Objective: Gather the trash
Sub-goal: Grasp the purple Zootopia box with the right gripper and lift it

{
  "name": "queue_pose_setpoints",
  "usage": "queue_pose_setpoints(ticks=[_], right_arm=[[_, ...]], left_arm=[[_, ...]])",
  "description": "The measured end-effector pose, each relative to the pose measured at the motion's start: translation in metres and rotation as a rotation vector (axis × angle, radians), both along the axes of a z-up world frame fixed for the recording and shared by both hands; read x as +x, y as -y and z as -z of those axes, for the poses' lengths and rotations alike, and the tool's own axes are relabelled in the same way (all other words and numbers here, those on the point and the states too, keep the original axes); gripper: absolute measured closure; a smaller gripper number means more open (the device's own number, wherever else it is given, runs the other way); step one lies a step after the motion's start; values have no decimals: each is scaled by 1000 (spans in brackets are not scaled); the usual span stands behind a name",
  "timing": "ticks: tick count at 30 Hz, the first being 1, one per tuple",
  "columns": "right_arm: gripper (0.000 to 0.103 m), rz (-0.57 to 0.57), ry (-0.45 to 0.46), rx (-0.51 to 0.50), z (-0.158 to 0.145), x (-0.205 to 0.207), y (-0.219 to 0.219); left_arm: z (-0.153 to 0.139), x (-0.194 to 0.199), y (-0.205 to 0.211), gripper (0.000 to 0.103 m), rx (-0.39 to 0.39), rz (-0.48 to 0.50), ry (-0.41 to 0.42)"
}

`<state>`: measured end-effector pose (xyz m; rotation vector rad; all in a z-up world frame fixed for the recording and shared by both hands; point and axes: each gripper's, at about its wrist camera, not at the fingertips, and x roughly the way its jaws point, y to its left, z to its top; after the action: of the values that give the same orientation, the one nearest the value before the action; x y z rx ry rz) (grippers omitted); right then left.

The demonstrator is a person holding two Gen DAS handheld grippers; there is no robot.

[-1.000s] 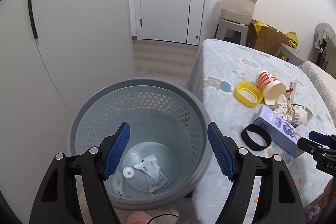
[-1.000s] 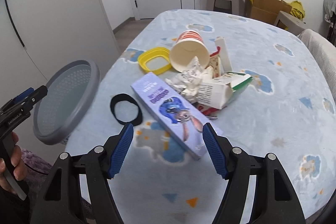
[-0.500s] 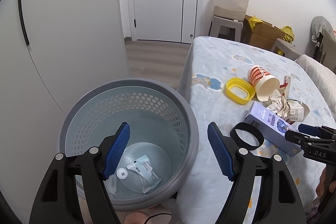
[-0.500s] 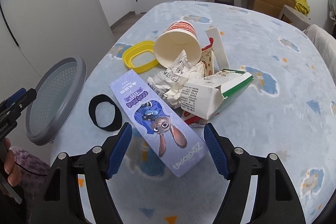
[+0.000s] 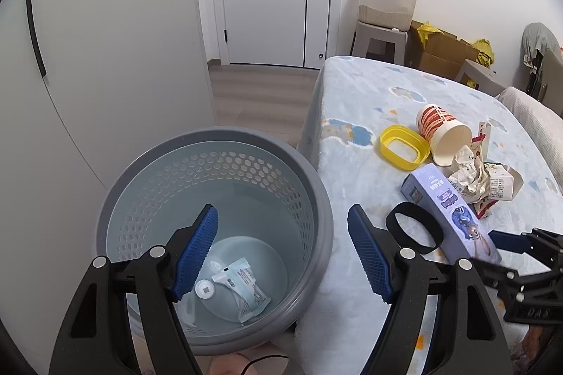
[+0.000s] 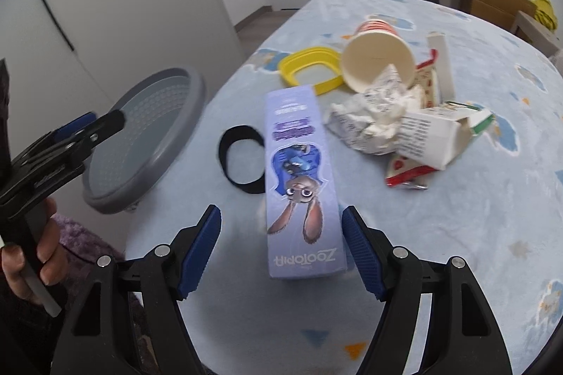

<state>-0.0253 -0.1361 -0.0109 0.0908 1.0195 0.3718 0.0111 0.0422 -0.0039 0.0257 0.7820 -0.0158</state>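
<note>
A long purple Zootopia box point(image 6: 301, 178) lies on the blue tablecloth point(image 6: 492, 199); it also shows in the left wrist view point(image 5: 454, 209). My right gripper point(image 6: 281, 252) is open, its jaws either side of the box's near end, not touching. Behind it lie a black ring point(image 6: 242, 164), a yellow lid point(image 6: 309, 69), a paper cup point(image 6: 378, 55), crumpled paper point(image 6: 369, 114) and an opened carton point(image 6: 440, 135). My left gripper point(image 5: 281, 255) is open and empty above the grey perforated bin point(image 5: 316, 199), which holds a plastic wrapper point(image 5: 242, 287) and a small white cap point(image 5: 204, 288).
The bin point(image 6: 147, 142) stands on the floor against the table's left edge. White cabinet doors point(image 5: 105, 40) rise to the left. A stool with a storage tub point(image 5: 387, 2) and cardboard boxes point(image 5: 443, 51) stand beyond the table.
My right gripper has moved forward and turned so the purple box's near end lies between its open jaws. My left gripper has drifted slightly, still over the bin.
</note>
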Motion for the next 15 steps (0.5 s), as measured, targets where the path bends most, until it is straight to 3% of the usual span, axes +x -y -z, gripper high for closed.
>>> queue_pose_setpoints(ticks=[7, 15], right_arm=[[34, 61, 11, -41, 3, 13, -4], [49, 95, 16, -102, 10, 25, -6]], left_arm=[[2, 1, 2, 30, 4, 3, -5], [3, 1, 2, 30, 1, 5, -7]])
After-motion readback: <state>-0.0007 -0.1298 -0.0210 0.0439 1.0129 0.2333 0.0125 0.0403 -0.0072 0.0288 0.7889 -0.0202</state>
